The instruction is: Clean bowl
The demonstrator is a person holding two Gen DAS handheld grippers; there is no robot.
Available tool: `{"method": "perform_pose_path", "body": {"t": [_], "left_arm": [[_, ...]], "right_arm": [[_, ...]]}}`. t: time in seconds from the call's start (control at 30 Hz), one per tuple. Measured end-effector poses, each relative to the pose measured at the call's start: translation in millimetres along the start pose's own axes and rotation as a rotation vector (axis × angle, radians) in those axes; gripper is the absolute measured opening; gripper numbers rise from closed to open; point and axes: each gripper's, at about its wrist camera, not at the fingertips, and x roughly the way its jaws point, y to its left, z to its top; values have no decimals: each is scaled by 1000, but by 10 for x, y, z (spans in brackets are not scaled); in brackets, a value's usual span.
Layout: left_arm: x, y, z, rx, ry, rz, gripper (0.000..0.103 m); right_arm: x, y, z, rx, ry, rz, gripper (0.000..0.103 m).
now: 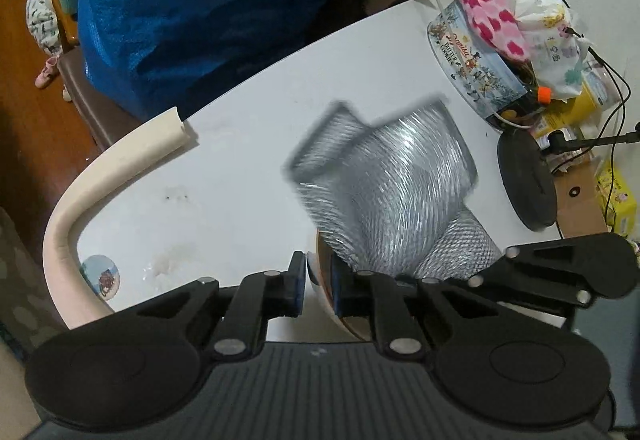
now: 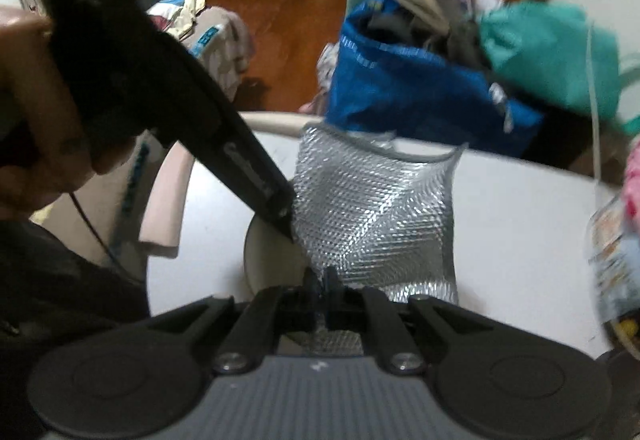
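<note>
A white table [image 1: 248, 160] with a rounded edge carries the work; a pale foam guard [image 1: 100, 176] runs along part of that edge, and faint smears and a small round sticker [image 1: 102, 276] mark the tabletop on the guard's side of the bowl. Beyond the table's far edge stands a blue woven bag [image 1: 184, 28] stuffed with dark clothing, with a teal bag [image 2: 552, 48] beside it and wooden floor behind. Farther along the table from the bowl sit a cookie tin [image 1: 476, 68] with a pink heart-print cloth [image 1: 488, 8] laid over it, crumpled wrappers, cables and a black round stand base [image 1: 524, 180].

The bowl [image 1: 320, 280] stands upright on the table at the near edge, mouth upward; only a part of its pale rim and brown inside shows. Being round, it has no long axis to tell.

The left gripper [image 1: 316, 280] is clenched on the bowl's rim, one pad inside and one outside. In the right wrist view this gripper slants down to the bowl's near rim [image 2: 264, 252], gripped by a hand [image 2: 36, 112].

The right gripper [image 2: 320, 284] is clamped tight on a silvery mesh scrubbing cloth [image 2: 372, 216]. The cloth rises from the jaws over the bowl, its long side running away from the camera toward the blue bag. It is motion-blurred in the left wrist view [image 1: 392, 184].
</note>
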Motion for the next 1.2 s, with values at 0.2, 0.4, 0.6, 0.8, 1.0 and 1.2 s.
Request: {"method": "perform_pose_path", "body": {"t": [0.2,0.4,0.6,0.8,1.0,1.2], "left_arm": [[-93,-92,4,60,-30,46,13],[-272,-190,12,126,-92,106,13],[-404,-210,41,142,-141,95,13],[-363,-235,51,147,-138,25,13],[-280,-269,34,166,-105,-83,13],[-205,-225,8,103,-63,-179,13]], "right_arm": [[227,-163,126,138,110,86,5],[320,-137,181,151,142,107,5],[308,-102,157,164,132,112,9],[276,-88,142,177,126,112,14],[247,-48,133,158,84,79,33],[81,8,78,140,-5,26,60]]}}
